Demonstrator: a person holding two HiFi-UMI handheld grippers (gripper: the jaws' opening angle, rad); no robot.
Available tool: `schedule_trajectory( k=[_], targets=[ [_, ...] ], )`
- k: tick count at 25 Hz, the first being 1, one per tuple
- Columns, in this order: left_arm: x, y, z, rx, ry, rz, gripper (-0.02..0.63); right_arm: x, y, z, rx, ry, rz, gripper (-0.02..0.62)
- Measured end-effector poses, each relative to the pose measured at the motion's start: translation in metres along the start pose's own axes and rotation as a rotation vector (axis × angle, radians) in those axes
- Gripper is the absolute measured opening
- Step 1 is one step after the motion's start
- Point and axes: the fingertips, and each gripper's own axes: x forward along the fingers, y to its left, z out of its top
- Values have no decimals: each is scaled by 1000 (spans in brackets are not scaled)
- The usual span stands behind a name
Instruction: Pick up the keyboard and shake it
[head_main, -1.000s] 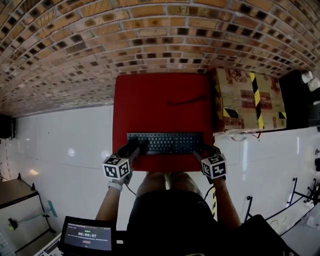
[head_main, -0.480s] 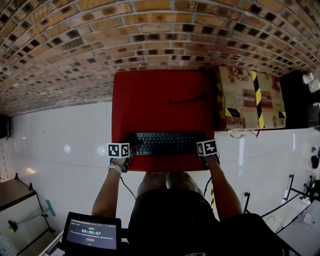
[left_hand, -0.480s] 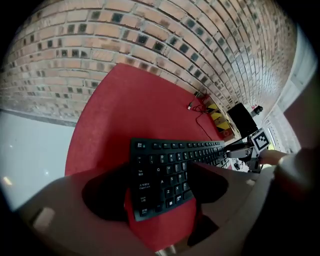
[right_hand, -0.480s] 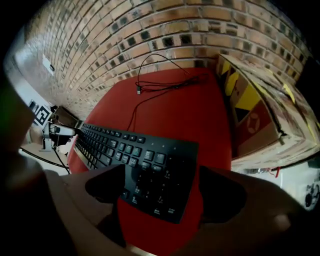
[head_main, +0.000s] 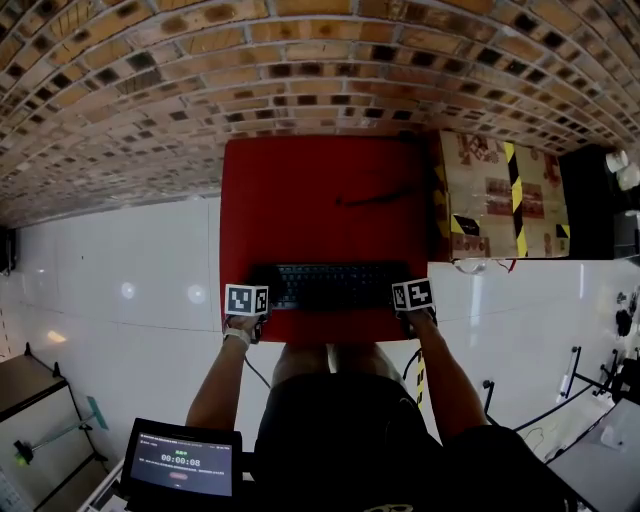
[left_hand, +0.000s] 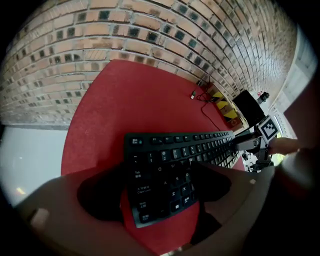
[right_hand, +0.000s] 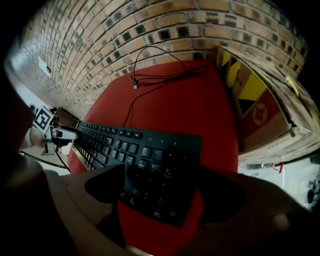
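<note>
Tool pair opening over the two ends of a keyboard resting on the bench.
Left tool: jaws spreading, astride the keyboard's left end, no pinch apparent. Right tool: likewise spreading, astride the numeric-pad end, nothing gripped. Lies flat near the front edge of the red bench, long axis running left to right, straight from one tool to the other. Loose cable coiled on the bench behind it. Sits directly ahead of each tool and equally near both hands; calls, by judgement, for both tools to close on the short ends together before any lift and shake. Not yet raised.
</note>
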Motion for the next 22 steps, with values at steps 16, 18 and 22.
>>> schedule_trajectory(
  k=[16, 18, 22],
  targets=[
    [3, 4, 1, -14, -13, 68, 423, 1, 0, -2, -57, -51, -18, 437],
    [2, 4, 2, -17, -36, 66, 426, 0, 1, -2, -58, -46, -18, 436],
    [-10, 1, 4, -23, -85, 79, 423, -11, 4, -2, -70, -88, -59, 425]
  ],
)
